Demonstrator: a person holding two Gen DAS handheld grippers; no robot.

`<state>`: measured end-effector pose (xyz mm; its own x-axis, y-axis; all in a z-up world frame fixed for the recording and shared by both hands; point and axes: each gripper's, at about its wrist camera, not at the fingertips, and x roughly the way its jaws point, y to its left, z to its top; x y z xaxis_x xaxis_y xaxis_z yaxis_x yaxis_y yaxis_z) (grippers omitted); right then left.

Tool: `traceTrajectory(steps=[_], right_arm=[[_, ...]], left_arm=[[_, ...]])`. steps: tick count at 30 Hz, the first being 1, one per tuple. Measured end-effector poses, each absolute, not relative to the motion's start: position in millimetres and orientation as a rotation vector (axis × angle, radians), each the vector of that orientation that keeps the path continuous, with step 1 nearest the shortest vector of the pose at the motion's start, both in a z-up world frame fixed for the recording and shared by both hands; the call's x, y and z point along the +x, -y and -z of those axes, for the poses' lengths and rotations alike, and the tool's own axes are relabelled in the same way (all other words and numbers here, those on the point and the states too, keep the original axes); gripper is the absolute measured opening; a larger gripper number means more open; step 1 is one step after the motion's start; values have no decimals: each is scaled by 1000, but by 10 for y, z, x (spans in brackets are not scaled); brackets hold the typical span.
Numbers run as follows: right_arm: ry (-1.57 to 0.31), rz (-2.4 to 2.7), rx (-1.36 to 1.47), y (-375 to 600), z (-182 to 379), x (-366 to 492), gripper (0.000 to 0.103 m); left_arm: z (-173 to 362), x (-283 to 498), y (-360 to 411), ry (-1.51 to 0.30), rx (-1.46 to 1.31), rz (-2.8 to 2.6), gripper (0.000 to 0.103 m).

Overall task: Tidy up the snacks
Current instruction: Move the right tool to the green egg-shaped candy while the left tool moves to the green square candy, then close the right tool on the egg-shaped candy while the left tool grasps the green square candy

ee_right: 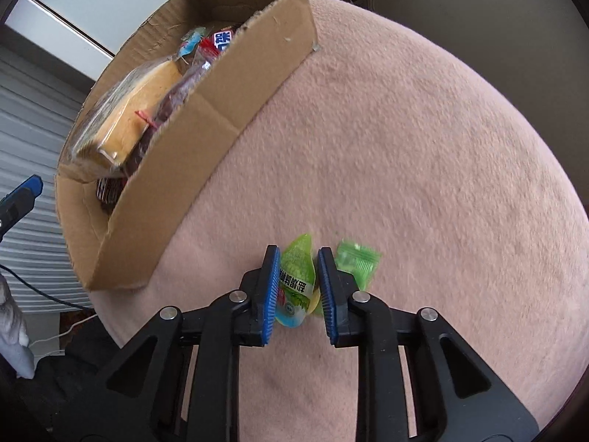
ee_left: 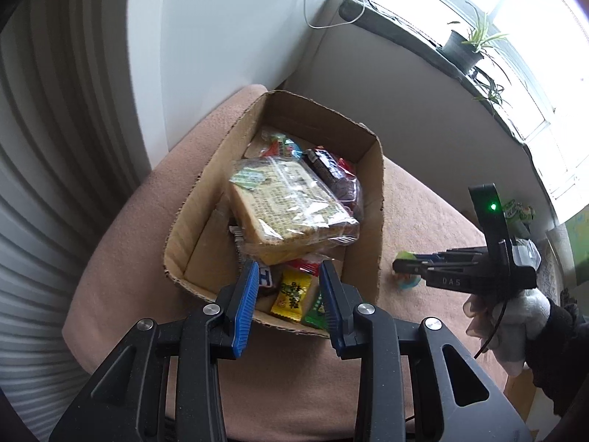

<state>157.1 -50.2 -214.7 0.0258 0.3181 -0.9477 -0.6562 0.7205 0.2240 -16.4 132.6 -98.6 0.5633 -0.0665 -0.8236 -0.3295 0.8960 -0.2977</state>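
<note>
Right claw [ee_right: 297, 287] has closed on a green jelly pouch [ee_right: 296, 283] on the pink cushion [ee_right: 423, 184], long axis running along the fingers. Cardboard box [ee_right: 221, 110] lies up-left of it. Left claw [ee_left: 288, 302], parted and empty, hovers over the box.

Home room, potted plants [ee_left: 465, 49] on windowsill [ee_left: 405, 33], pink-blanketed surface [ee_right: 423, 165], white slatted blinds [ee_left: 33, 221]
</note>
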Motion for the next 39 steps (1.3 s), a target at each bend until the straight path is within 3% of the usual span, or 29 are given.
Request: traceTrajectory(steps=[7, 10, 27, 39], right_arm=[[-1317, -775, -248, 937, 2043, 1358, 23], [-1301, -785, -126, 1084, 1968, 1340, 36], [-1224, -583, -215, 1177, 2218, 1128, 33], [-1222, -451, -106, 1807, 2191, 1239, 33]], left_arm=[[1008, -8, -948, -996, -399, -47, 31], [1049, 64, -764, -1016, -370, 3, 31], [1176, 608, -188, -1092, -308, 185, 31], [1694, 1077, 246, -1252, -436, 260, 31]])
